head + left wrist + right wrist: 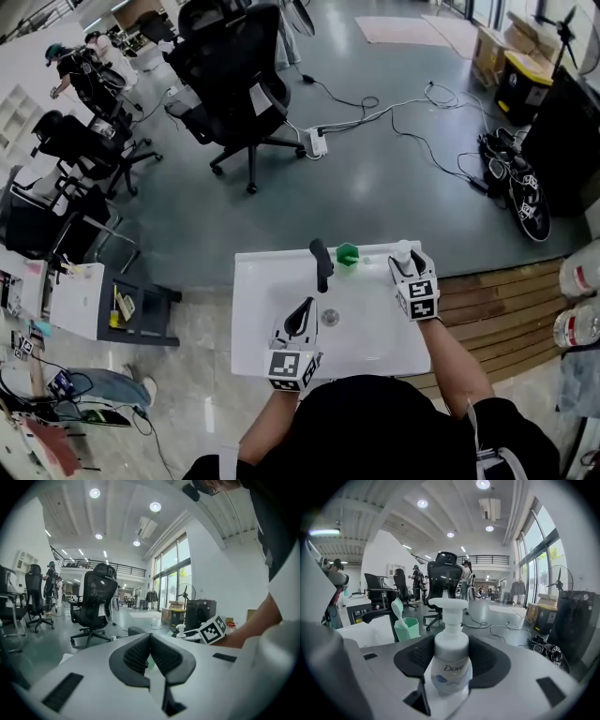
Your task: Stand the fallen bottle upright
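A white pump bottle (451, 660) with a blue label stands upright between the dark pads of my right gripper (451, 649), which is shut on its body. In the head view the bottle (402, 251) is at the far right corner of the white sink (253, 309), and my right gripper (407, 269) reaches it from the near side. Its pump head (180, 630) also shows in the left gripper view, right of centre. My left gripper (302, 309) hovers over the basin near the drain (330, 318). Its jaws (150, 638) are shut, with nothing held.
A black faucet (322, 262) rises at the sink's far edge, with a green cup (348, 253) holding a brush (397, 609) beside it. Office chairs (234, 75) and floor cables (412, 112) lie beyond. Wooden planks (506, 291) and water bottles (579, 323) sit to the right.
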`<state>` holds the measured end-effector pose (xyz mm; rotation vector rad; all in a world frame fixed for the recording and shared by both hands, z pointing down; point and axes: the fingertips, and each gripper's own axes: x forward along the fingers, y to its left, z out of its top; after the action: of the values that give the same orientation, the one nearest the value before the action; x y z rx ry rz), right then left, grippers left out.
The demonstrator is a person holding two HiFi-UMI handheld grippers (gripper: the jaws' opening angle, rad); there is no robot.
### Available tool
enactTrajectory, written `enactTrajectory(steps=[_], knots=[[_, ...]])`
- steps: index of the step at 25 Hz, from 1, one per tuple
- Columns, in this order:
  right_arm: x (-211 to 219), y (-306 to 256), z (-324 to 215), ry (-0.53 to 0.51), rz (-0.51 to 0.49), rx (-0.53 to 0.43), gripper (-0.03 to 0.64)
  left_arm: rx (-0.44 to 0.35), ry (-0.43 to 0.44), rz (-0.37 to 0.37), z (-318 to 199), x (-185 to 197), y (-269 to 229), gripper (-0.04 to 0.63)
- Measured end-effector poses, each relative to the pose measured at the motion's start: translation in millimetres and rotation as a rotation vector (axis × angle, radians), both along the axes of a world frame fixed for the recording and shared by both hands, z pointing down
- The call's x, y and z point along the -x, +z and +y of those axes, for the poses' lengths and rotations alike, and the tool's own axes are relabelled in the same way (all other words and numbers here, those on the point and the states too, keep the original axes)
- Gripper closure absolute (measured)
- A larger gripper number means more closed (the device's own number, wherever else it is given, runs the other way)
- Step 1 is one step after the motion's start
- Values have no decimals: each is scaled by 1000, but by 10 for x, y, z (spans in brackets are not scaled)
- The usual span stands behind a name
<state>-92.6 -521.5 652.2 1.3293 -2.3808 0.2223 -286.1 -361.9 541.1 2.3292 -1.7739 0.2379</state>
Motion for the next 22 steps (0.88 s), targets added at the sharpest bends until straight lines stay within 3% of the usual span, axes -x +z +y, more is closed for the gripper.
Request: enactTrajectory(steps=[7, 9, 13, 20, 22], knots=[[-27, 39, 87, 0, 31, -26, 354, -5, 26, 6, -34, -122, 3, 578], [-23, 76, 125, -20, 32, -1, 294, -3, 26, 7, -28, -126, 10, 578], [-121, 88, 217, -18, 35, 5, 252, 1, 28, 6, -11, -126, 25, 578], [-256, -391, 543, -11, -6, -59, 262, -8, 36, 4, -5, -171, -26, 578], [-268, -572, 654, -6, -24, -82, 311, -13, 34, 4, -2, -183, -37, 578]])
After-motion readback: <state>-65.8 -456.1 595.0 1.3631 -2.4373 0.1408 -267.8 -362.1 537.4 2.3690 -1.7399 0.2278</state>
